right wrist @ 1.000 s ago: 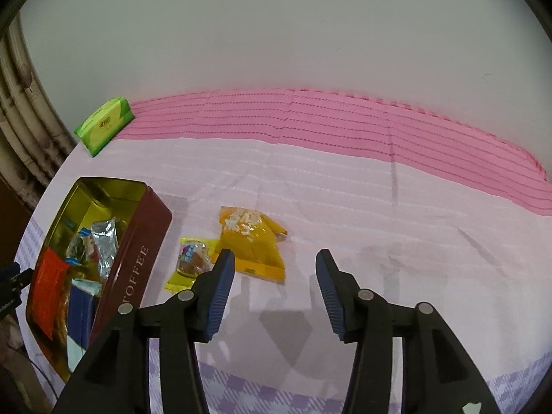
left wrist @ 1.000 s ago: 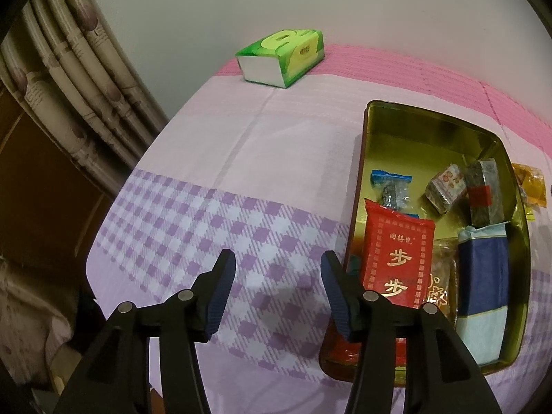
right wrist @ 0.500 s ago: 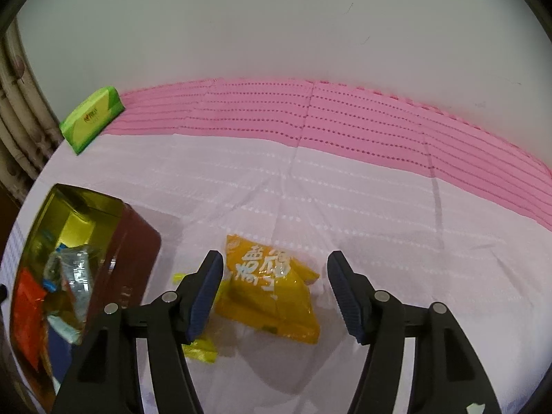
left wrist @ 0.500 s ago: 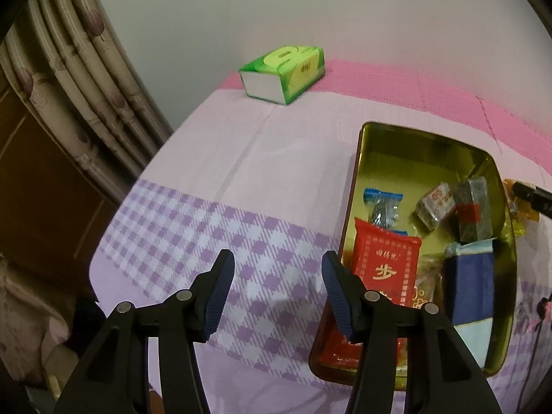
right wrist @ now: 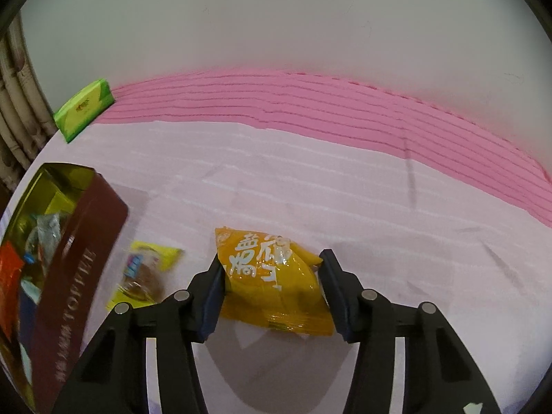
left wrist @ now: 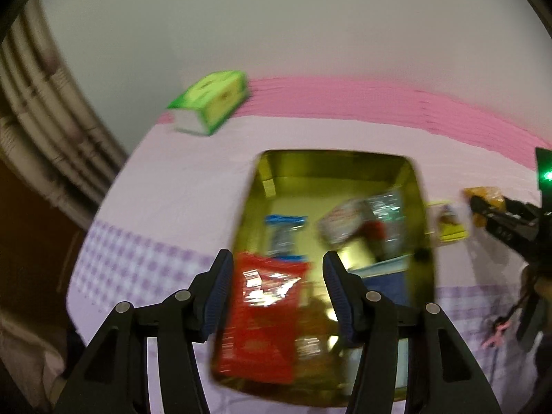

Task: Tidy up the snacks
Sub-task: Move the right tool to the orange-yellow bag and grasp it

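Right claw [right wrist: 270, 284] closing round orange snack packet [right wrist: 272, 281]; left claw [left wrist: 274, 291] spread, holding nothing, above open tin [left wrist: 419, 207].

Orange packet flat on pink-clothed table [right wrist: 310, 179], between both right pads, both touching its edges. Yellow-wrapped snack [right wrist: 145, 272] just left of it, between packet and maroon tin wall [right wrist: 82, 276]. Tin holding red packet [left wrist: 265, 314], blue-ended wrapper [left wrist: 284, 231], silver-wrapped pieces; left view blurred, finer detail unreadable. Green tissue box [right wrist: 84, 108] at far left table edge, near curtain [left wrist: 45, 131].
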The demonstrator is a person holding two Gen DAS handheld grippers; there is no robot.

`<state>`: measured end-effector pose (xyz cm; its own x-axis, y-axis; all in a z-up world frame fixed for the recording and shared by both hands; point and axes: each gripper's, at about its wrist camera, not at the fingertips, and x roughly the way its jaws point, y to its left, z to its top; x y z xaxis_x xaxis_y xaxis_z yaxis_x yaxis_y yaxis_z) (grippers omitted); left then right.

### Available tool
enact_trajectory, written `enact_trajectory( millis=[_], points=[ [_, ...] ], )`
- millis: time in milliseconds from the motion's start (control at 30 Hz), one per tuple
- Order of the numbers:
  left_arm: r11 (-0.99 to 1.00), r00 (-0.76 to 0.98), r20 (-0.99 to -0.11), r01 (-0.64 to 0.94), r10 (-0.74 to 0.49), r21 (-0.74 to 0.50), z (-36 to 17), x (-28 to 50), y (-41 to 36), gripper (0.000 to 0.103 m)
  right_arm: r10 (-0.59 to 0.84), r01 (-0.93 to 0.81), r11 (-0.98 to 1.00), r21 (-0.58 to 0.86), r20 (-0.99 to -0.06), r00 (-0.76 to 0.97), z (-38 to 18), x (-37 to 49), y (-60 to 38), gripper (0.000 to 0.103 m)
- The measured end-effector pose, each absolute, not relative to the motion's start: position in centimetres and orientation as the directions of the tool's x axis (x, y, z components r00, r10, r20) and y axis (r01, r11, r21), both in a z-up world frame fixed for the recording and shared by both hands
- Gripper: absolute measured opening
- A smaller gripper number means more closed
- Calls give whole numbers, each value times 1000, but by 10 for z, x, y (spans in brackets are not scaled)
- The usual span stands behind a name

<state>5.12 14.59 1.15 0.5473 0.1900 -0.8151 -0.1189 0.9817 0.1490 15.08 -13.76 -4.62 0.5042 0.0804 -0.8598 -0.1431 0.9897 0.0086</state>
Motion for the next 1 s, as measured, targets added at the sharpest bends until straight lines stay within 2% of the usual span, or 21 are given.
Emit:
enact_trajectory(
  millis=[400,1000],
  points=[
    [997,517,-856,64,9,49,-2,87,57,55,-49,47,999,-28,-845,533,-43,128,-233,49],
    [992,371,-926,123,-65,-20,-25,130,9,55,-55,84,996,-9,-825,562,-47,114,-253,51]
  ],
)
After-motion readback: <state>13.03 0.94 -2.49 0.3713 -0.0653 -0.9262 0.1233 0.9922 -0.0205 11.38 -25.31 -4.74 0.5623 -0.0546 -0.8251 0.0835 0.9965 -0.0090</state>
